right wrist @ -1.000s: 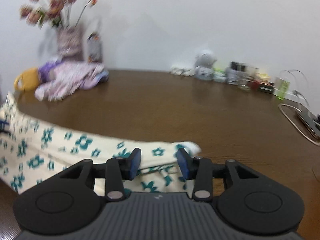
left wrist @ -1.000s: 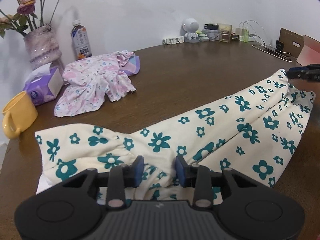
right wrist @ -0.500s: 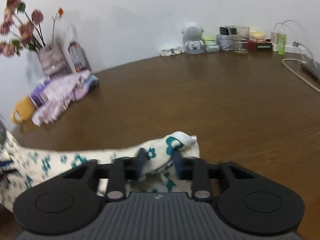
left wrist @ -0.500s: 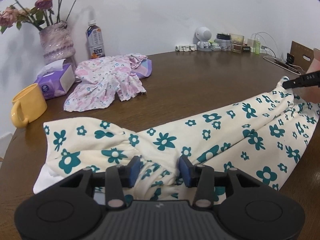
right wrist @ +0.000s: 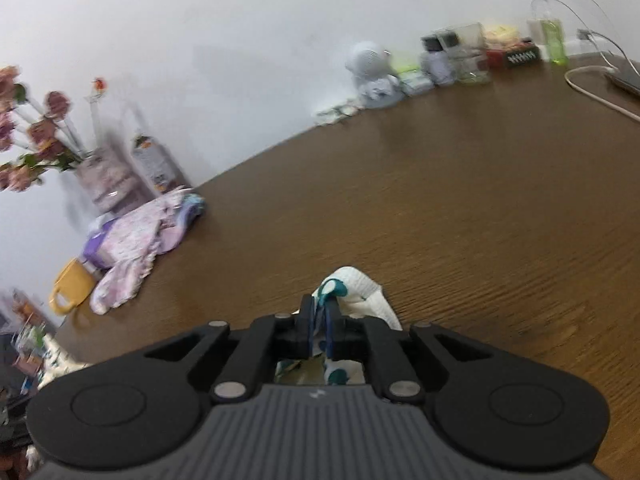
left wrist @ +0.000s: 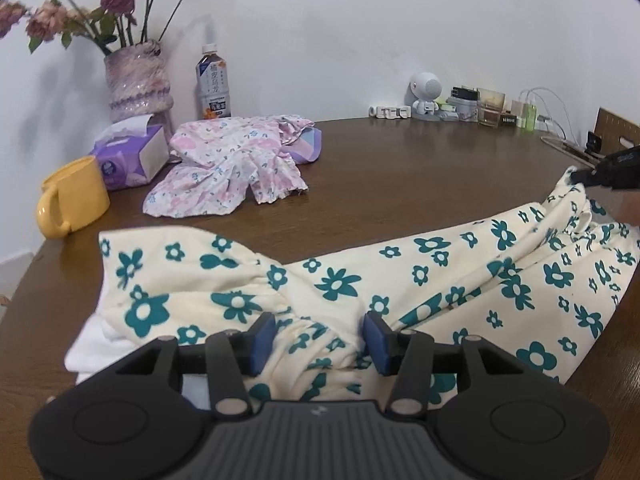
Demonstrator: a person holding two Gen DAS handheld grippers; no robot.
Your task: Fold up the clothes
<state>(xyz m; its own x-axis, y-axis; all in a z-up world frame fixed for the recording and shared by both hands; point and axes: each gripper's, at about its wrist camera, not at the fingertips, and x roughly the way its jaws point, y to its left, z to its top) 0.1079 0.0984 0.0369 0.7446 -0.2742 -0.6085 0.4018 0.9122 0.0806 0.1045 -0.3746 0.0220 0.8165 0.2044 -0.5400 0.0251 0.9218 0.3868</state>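
A cream garment with teal flowers (left wrist: 340, 280) lies stretched across the brown table (left wrist: 420, 168). My left gripper (left wrist: 318, 338) is open, its jaws either side of the bunched waistband end. My right gripper (right wrist: 319, 330) is shut on the garment's far end (right wrist: 352, 288) and holds it lifted off the table. It also shows in the left wrist view (left wrist: 612, 168) at the right edge, pinching the cloth. A white cloth (left wrist: 96, 348) lies under the garment's left end.
A crumpled pink floral garment (left wrist: 232, 168) lies at the back left, beside a purple tissue box (left wrist: 128, 156), a yellow mug (left wrist: 74, 196), a flower vase (left wrist: 138, 80) and a bottle (left wrist: 213, 88). Small items and cables (left wrist: 480, 104) line the back wall.
My right gripper has closed on the garment's end and lifted and tilted it. My left gripper stays open over the waistband and has shifted slightly.
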